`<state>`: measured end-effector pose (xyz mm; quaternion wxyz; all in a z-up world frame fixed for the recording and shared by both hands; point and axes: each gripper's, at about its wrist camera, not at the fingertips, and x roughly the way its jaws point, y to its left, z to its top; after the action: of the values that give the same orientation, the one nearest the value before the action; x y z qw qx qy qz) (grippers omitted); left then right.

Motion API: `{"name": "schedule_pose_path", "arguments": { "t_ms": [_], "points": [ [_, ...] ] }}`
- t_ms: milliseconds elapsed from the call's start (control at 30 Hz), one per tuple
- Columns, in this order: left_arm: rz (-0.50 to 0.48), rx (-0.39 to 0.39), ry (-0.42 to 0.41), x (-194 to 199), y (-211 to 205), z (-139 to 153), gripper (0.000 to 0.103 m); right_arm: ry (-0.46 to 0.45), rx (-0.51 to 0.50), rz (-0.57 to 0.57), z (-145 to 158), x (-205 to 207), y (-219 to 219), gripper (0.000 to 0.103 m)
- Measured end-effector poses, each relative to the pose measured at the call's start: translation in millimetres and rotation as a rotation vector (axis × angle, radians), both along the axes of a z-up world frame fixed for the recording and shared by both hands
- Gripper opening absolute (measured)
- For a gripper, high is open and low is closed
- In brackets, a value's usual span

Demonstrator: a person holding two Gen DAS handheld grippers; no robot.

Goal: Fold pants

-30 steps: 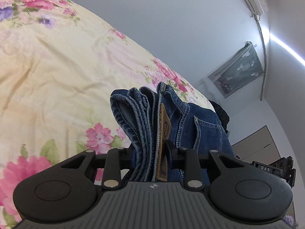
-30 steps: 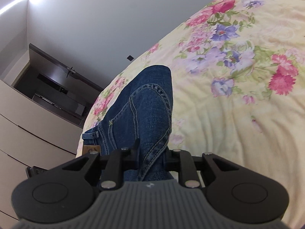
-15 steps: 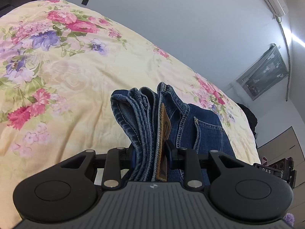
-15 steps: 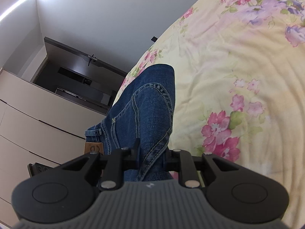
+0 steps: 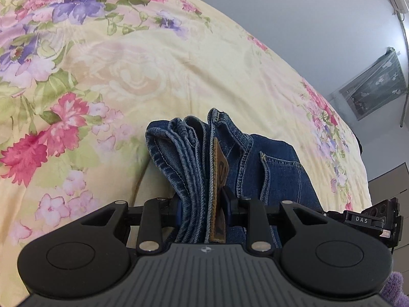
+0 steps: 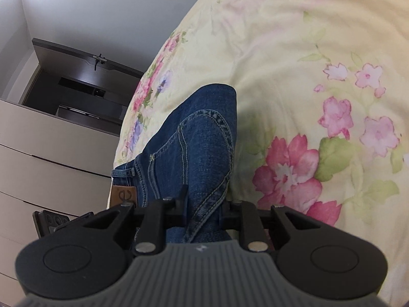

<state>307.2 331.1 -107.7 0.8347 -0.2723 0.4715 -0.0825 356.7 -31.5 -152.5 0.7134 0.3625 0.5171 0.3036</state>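
The left tongs [image 5: 202, 209] pinch a thick bundle of the jeans [image 5: 255, 163]: several stacked layers of hem and waistband, with the tan leather brand patch [image 5: 219, 168] squeezed against the right-hand jaw. From that grip the denim runs off toward 2 o'clock in the left wrist view, back pocket facing up, over the floral bedspread [image 5: 153, 81]. The right tongs [image 6: 204, 207] are pressed onto a thinner fold of the same jeans, a seam edge caught between the jaws; in the right wrist view the cloth extends toward 12 o'clock, and the patch shows at about 9 o'clock of the grip.

Judging by the layers gathered in the left grip, the jeans have already been doubled at least once, legs brought up to the waist. They hang between the two tongs, above the bed, not laid flat. What appears left is to set the bundle down on the bedspread, smooth it, and perhaps make a last fold before both tongs let go.
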Motion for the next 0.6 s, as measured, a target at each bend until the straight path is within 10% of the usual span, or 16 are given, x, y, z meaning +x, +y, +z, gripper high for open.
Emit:
{"name": "schedule_pose_path", "arguments": {
  "t_ms": [267,600],
  "points": [
    [-0.024,-0.045,0.040,6,11,-34,0.041,0.000,-0.141,0.022,-28,8,12,0.020],
    [-0.030,0.041,0.075,-18,10,-3,0.045,-0.057,-0.337,0.076,2,15,26,0.032]
  ]
}}
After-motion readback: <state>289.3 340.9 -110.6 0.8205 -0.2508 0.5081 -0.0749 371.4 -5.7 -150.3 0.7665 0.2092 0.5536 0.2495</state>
